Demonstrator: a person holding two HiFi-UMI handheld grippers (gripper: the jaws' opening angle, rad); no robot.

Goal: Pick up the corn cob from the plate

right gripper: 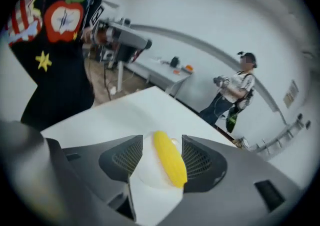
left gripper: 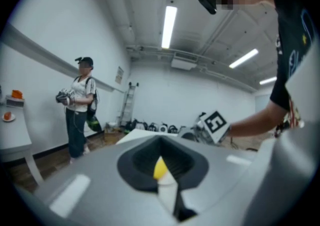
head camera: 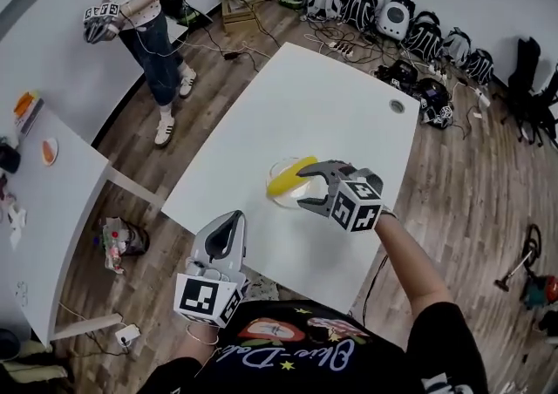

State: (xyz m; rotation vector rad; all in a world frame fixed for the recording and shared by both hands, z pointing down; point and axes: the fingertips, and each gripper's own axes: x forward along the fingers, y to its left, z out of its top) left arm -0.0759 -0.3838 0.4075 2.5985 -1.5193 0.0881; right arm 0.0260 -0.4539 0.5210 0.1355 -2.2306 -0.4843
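Note:
A yellow corn cob (head camera: 290, 175) lies on a pale plate (head camera: 281, 200) near the front of the white table (head camera: 323, 105). My right gripper (head camera: 302, 188) hangs over the plate, open, one finger on each side of the cob. In the right gripper view the corn cob (right gripper: 170, 162) sits between the mesh pads (right gripper: 127, 157) with a gap on both sides, above the plate (right gripper: 147, 177). My left gripper (head camera: 232, 220) is off the table's front edge, its jaws together and empty. Through the hollow of the left gripper (left gripper: 161, 142) a bit of the corn cob (left gripper: 160, 168) shows.
A person (head camera: 144, 17) holding grippers stands on the wood floor at the back left. A second white table (head camera: 52, 209) with small items is at the left, a bag (head camera: 118, 244) on the floor beside it. Backpacks (head camera: 392, 17) line the far wall.

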